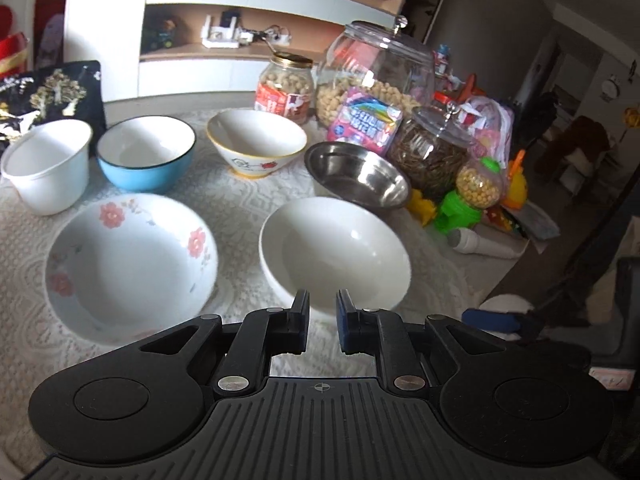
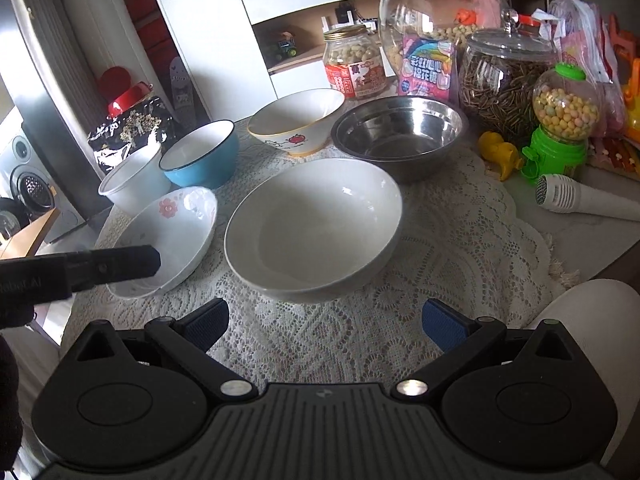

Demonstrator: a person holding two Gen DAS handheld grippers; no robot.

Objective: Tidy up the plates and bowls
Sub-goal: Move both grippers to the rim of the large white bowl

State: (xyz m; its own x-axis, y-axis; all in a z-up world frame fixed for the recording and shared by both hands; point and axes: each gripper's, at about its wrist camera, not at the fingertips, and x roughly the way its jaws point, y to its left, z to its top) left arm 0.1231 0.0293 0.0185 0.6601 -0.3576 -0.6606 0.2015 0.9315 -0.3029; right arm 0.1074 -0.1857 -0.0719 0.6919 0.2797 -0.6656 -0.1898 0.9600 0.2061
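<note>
The left gripper (image 1: 322, 326) hangs with jaws narrowed on nothing; the right gripper (image 2: 326, 326) spreads wide and empty over the white lace tablecloth (image 2: 460, 240). Nearest sit a plain white ceramic bowl (image 2: 314, 224) and, left, a flower-printed white bowl (image 1: 128, 260). Farther: white plastic cup (image 1: 48, 168), blue enamel bowl (image 1: 146, 152), yellow-rimmed cartoon bowl (image 1: 256, 142), stainless steel bowl (image 2: 400, 134).

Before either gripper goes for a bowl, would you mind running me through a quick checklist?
1. Left gripper empty: ok, jaws shut on nothing.
2. Right gripper open, empty: ok.
3. White bowl upright, free of neighbours: ok.
4. Floral bowl clear from above: not ok, the left gripper hangs over it.
5. Steel bowl empty: ok.
6. Microphone clear of the bowls: ok.
</note>
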